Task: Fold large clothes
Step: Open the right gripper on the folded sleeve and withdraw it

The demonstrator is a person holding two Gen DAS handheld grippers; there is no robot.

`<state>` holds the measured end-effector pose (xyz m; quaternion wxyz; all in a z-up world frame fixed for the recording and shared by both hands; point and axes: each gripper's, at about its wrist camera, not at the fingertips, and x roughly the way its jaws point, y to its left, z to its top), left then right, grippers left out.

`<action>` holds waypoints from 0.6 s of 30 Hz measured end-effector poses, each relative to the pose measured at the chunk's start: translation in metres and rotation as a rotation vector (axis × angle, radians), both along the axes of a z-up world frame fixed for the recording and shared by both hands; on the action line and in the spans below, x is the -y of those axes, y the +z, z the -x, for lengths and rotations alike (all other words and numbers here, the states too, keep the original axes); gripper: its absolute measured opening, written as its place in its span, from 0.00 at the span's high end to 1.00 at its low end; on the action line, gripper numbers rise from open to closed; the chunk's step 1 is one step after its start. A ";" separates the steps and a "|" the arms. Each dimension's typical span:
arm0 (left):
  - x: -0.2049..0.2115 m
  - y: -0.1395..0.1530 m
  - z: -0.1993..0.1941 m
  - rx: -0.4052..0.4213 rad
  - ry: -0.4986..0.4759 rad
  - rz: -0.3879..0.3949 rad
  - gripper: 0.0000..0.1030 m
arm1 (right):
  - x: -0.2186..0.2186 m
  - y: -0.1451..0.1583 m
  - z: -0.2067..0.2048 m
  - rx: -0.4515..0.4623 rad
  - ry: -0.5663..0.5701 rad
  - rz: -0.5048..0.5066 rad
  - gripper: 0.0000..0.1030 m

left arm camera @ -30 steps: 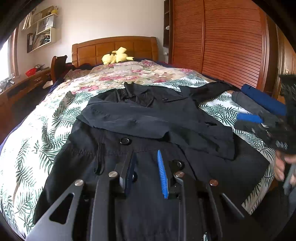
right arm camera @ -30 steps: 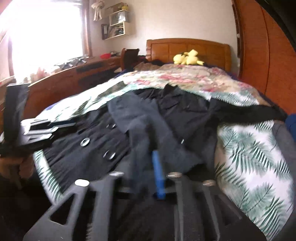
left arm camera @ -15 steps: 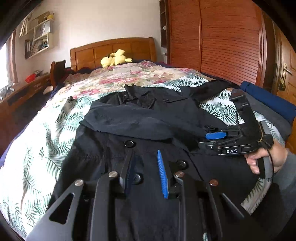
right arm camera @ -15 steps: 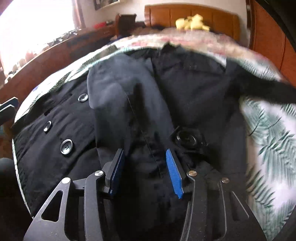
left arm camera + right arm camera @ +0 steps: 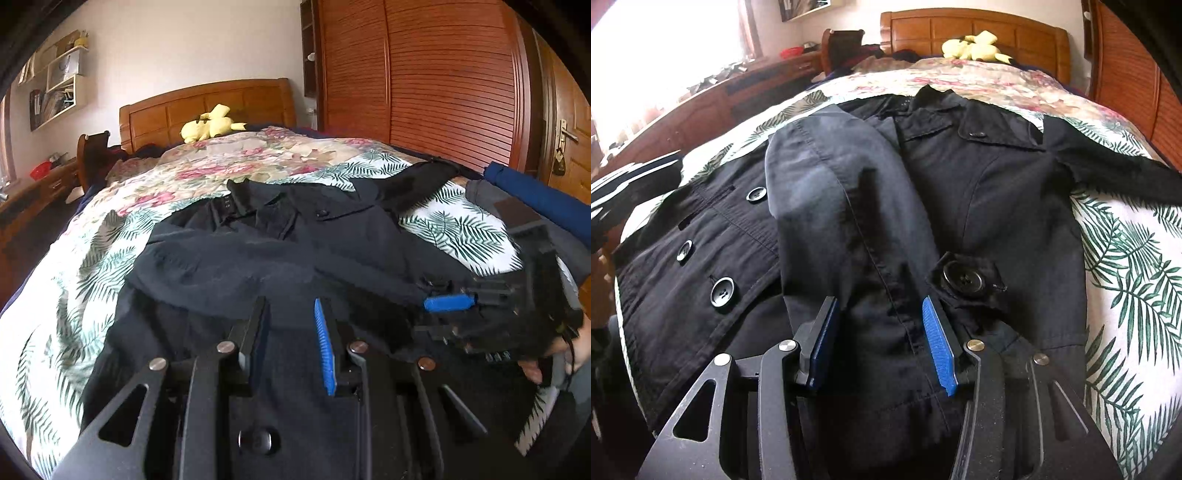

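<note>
A black buttoned coat lies face up on the bed, collar toward the headboard. One sleeve is folded across its front; the other sleeve stretches out to the side. My left gripper is open, low over the coat's hem. My right gripper is open, its fingers straddling the cuff end of the folded sleeve beside a large button. The right gripper also shows in the left wrist view, blurred, at the coat's right edge.
The bed has a leaf and flower quilt and a wooden headboard with a yellow plush toy. Folded blue and grey clothes lie at the right edge. A wooden wardrobe stands right; a desk stands left.
My right gripper came down from above the bed onto the folded sleeve's end and opened wider. My left gripper drifted forward and lower over the hem.
</note>
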<state>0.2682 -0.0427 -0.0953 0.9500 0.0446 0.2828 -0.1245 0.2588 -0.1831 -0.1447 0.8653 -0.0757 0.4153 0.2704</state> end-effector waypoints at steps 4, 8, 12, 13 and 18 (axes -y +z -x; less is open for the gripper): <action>-0.001 -0.006 -0.015 0.001 0.000 0.028 0.78 | 0.001 0.000 -0.001 0.000 0.001 -0.003 0.54; -0.004 -0.020 -0.022 -0.007 -0.002 0.058 0.78 | 0.001 0.001 0.000 0.007 0.002 0.003 0.54; -0.006 -0.025 -0.021 0.001 0.002 0.075 0.78 | -0.003 0.001 0.003 0.019 0.002 0.017 0.54; -0.006 -0.025 -0.020 0.004 0.004 0.078 0.78 | -0.004 0.001 0.003 0.023 0.002 0.022 0.54; -0.008 -0.028 -0.016 0.026 0.021 0.080 0.78 | -0.003 0.006 0.005 0.040 -0.004 0.015 0.54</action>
